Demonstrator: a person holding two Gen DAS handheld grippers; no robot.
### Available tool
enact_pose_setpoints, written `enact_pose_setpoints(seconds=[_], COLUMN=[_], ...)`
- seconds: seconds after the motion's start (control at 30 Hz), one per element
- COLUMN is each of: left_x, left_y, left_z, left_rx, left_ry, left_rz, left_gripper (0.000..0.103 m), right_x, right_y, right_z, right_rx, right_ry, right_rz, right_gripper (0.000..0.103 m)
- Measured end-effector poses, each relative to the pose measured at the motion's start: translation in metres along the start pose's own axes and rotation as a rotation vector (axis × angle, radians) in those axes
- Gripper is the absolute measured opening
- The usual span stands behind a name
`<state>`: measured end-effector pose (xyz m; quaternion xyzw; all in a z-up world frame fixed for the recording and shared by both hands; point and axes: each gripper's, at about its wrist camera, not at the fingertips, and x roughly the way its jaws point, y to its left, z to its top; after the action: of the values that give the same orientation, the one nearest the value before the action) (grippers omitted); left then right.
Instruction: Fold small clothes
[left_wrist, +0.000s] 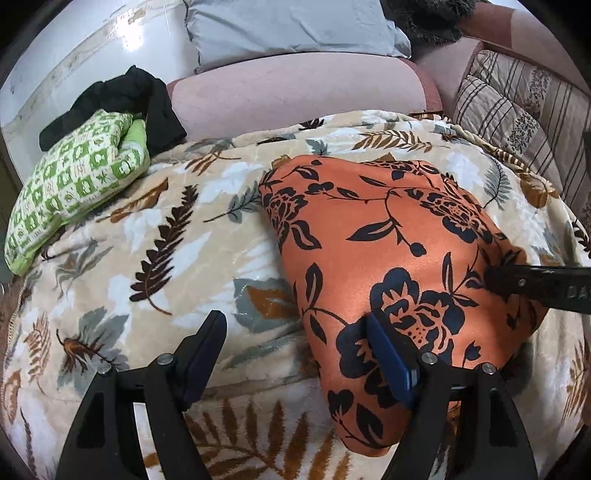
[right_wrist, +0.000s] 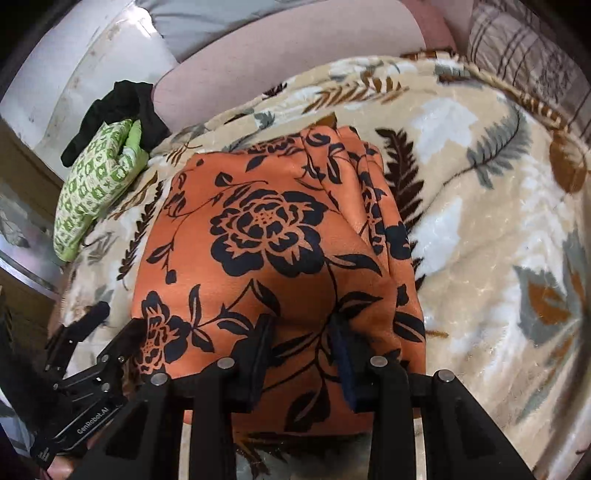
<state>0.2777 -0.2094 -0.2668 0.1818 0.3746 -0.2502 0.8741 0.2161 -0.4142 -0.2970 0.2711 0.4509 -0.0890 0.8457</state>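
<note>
- Orange cloth with a black flower print, already folded into a thick stack, lies on the leaf-patterned blanket that covers the bed, nearer the bed's near edge than its far one.
- Layered edges of the stack show along its right side in the right wrist view, so the fold looks nearly done; what remains, I judge, is squaring and flattening it.
- Right hand-held gripper stands at the near edge of the stack, its jaws part-way apart with a ridge of orange cloth between them; whether the pads truly pinch the cloth I cannot tell.
- Left hand-held gripper hangs with its jaws wide apart, holding nothing; one finger rests over the near left part of the cloth, the other over bare blanket.
- To do this step well, keep the layers together: press or pinch through the whole thickness, not the top sheet alone, or the slippery fabric may slide and fan out.
- Left gripper would best steady the left side while the right one works.
- Green patterned cloth, folded, with a black garment behind it, sits by the bed's far left corner, well apart from the stack.
</note>
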Motion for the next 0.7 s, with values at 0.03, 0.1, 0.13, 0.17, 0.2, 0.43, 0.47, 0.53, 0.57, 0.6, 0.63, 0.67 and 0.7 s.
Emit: enact_pose_setpoints(seconds=[0.03,0.1,0.13,0.17,0.2,0.43,0.47,0.53,0.57,0.6,0.63,0.67,0.7], left_x=[-0.003,-0.007,-0.010,-0.012,-0.016,-0.014,-0.005,0.006,0.006,0.002,-0.004,-0.011,-0.014], left_y=[0.001,0.004,0.006,0.006,0.007,0.019,0.020,0.027,0.032,0.038,0.044,0.048,0.050], left_z=[0.000,0.000,0.000,0.000,-0.001,-0.009,-0.011,-0.015,-0.015,-0.013,-0.011,-0.008,-0.007], left_rx=[-0.005,-0.021,-0.030,-0.035,-0.036,-0.042,-0.034,-0.049,-0.073,-0.104,-0.131,-0.151,-0.160], left_ry=[0.002,0.002,0.003,0.002,-0.002,0.029,0.066,0.113,0.114,0.100,0.074,0.045,0.029], left_rz=[-0.005,-0.013,-0.018,-0.021,-0.022,0.010,0.034,0.059,0.046,0.026,0.007,-0.006,-0.008], left_gripper=[0.079,0.079,0.079,0.079,0.079,0.079,0.079,0.079,0.079,0.079,0.079,0.079,0.079], right_x=[-0.005,-0.014,-0.021,-0.029,-0.034,-0.013,-0.003,-0.004,-0.009,-0.016,-0.022,-0.029,-0.036], right_y=[0.004,0.007,0.008,0.010,0.012,0.010,0.006,0.004,0.008,0.014,0.018,0.021,0.025], right_z=[0.000,-0.002,-0.003,-0.005,-0.006,-0.019,-0.021,-0.019,-0.015,-0.012,-0.009,-0.005,0.000], right_rx=[0.000,-0.004,-0.010,-0.014,-0.012,0.025,0.035,0.064,0.055,0.038,0.030,0.029,0.028], right_ry=[-0.001,0.001,-0.005,-0.016,-0.025,0.060,0.074,0.056,0.062,0.067,0.067,0.060,0.043], right_rz=[-0.010,-0.008,-0.009,-0.014,-0.018,-0.100,-0.101,-0.092,-0.102,-0.116,-0.119,-0.109,-0.085], right_gripper=[0.037,0.037,0.037,0.037,0.037,0.037,0.038,0.038,0.038,0.038,0.038,0.038,0.038])
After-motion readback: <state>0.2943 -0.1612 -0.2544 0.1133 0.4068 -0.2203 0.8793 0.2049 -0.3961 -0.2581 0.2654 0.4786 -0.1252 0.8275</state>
